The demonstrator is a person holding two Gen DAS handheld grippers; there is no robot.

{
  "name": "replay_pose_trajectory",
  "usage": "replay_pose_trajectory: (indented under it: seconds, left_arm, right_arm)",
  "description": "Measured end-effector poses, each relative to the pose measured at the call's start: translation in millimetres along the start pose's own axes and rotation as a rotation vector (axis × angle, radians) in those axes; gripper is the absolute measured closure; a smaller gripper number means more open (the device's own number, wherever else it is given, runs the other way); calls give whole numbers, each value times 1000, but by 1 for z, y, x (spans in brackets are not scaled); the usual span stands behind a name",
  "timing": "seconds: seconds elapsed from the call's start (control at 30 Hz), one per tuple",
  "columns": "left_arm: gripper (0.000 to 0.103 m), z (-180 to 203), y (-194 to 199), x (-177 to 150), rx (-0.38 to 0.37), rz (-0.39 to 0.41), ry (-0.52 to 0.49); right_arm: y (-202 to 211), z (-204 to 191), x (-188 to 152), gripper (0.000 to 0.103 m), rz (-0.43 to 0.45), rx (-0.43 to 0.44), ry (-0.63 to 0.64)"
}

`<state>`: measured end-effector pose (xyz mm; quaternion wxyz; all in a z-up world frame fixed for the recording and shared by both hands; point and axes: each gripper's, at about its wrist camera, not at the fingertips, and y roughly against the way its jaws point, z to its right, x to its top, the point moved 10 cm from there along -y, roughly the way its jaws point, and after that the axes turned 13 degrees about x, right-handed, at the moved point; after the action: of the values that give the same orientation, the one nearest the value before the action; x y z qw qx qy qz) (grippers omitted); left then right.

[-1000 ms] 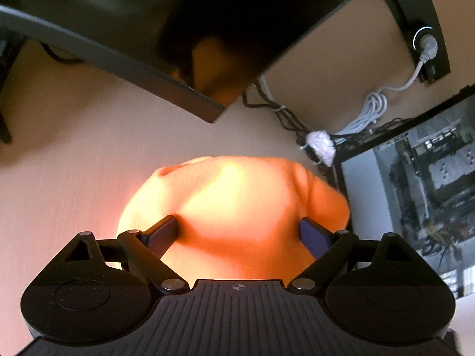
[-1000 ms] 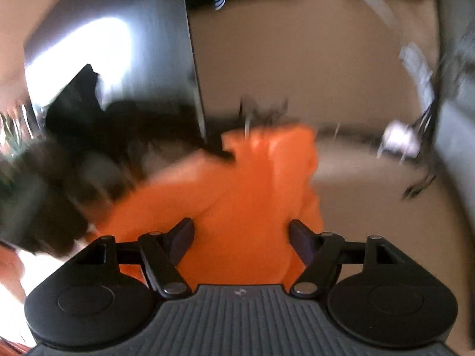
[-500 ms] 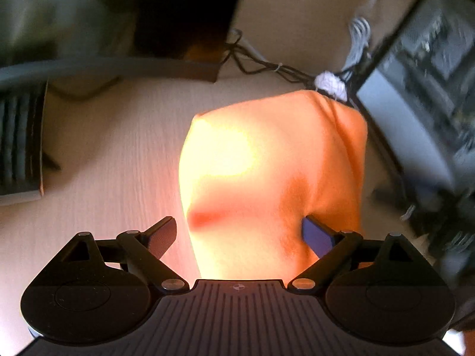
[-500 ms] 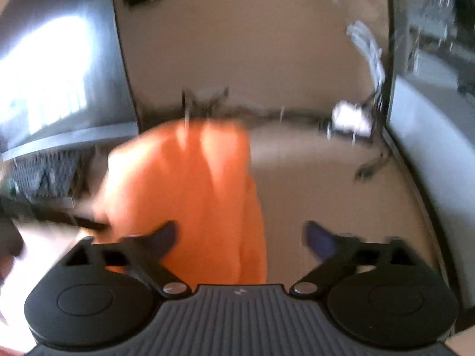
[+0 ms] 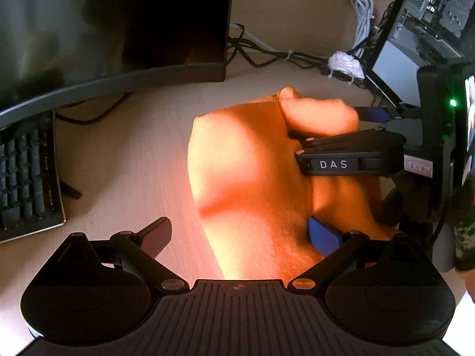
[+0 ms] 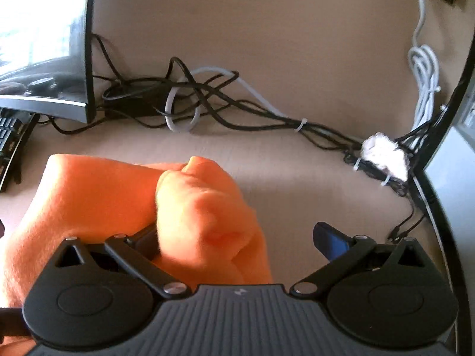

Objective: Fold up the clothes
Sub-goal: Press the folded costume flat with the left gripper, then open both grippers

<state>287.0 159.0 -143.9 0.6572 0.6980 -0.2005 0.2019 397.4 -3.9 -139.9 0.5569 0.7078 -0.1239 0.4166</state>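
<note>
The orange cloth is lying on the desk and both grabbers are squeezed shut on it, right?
Not quite. The orange cloth lies on the desk, but both grabbers are open: the left gripper and the right gripper have spread jaws in their wrist views.

Only one legible text: white capitals "DAS" on the black side band of the right gripper [image 5: 350, 136], seen from the left wrist view where it reaches in from the right edge. A small pale sticker [image 5: 418, 166] just behind that band carries marks too small to read. Keyboard [image 5: 28, 175] keycaps at the left edge show faint legends, not readable; small round emblems on the centre of each gripper body are symbols, no lettering made out.
</note>
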Motion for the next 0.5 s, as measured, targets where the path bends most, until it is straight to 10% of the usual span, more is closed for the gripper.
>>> replay_pose_trajectory:
  seconds: [0.5]
  left_arm:
    - [0, -6, 22, -58, 7, -74, 138]
  right_arm:
    - [49, -24, -43, 0, 20, -30, -110]
